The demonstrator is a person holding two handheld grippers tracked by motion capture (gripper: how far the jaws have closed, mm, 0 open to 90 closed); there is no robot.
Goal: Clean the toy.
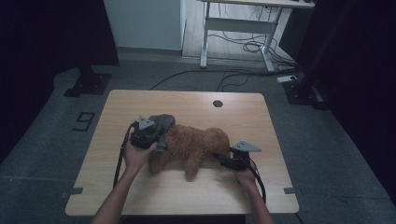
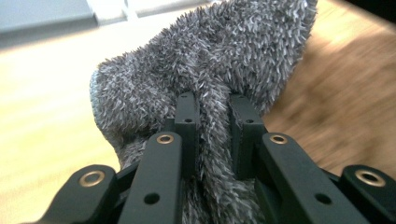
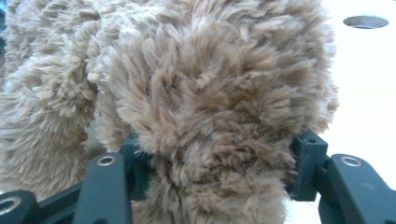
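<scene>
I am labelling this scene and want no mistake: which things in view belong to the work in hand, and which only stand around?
Belong to the work:
- brown plush toy, held by the right gripper
- grey fuzzy cloth, pinched in the left gripper
- wooden table under them

Only standing around:
- white desk frame
- loose cables on the floor

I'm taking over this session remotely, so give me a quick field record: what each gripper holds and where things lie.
left gripper: shut on grey fuzzy cloth
right gripper: clamped around a limb of the brown plush toy
plush toy: lying on its side mid-table
cloth: at the toy's left end, lifted
table: light wood, round hole near far edge
</scene>
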